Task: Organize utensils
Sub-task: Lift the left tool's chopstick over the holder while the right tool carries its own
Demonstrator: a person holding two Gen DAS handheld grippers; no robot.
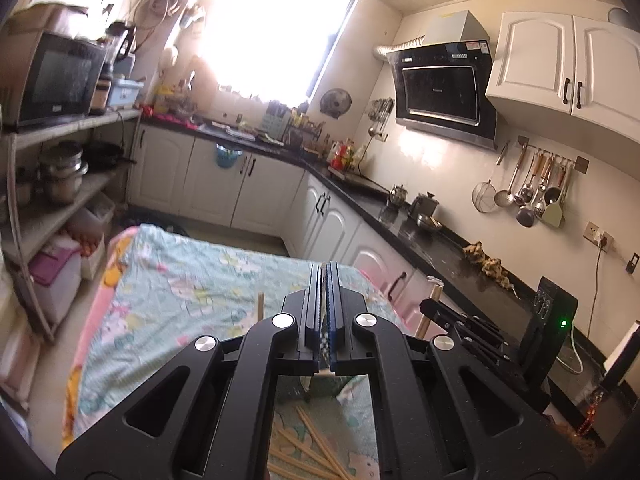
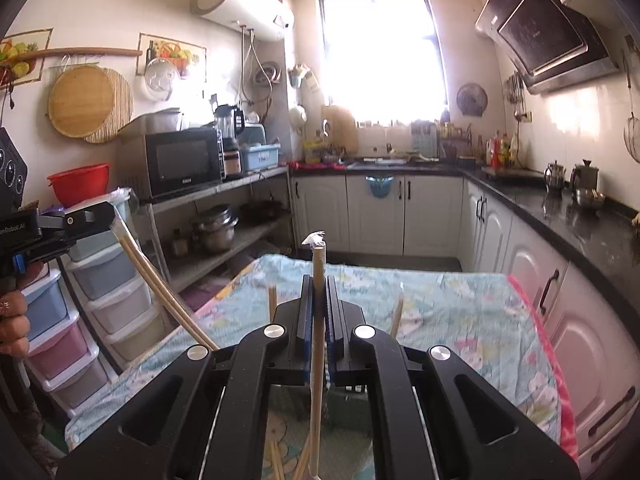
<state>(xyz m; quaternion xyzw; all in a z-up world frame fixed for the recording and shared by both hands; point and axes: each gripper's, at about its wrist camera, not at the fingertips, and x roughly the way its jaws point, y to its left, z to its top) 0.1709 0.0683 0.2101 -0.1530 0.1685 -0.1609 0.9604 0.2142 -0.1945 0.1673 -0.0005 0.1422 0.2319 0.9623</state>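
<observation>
Two grips over bench (image 2: 460,312): right fingers (image 2: 306,312) clamped on upright chopstick (image 2: 319,264), left fingers (image 2: 96,216) clamped on slanted chopstick (image 2: 160,284); keep both firm, clear of loose chopsticks (image 1: 316,444).

Landmark: table (image 2: 440,312). Loose chopsticks (image 1: 316,448) lie on its near end. Shelf rack (image 2: 224,216) stands left of it, microwave (image 2: 182,160) on the rack's top shelf. Counter (image 2: 580,220) runs along right; window (image 2: 384,48) behind.

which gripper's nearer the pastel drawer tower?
Left. The left gripper, shut on chopsticks, overlaps the drawer tower, left of the floral tablecloth; the right gripper, shut on a single chopstick, is over that cloth.
</observation>
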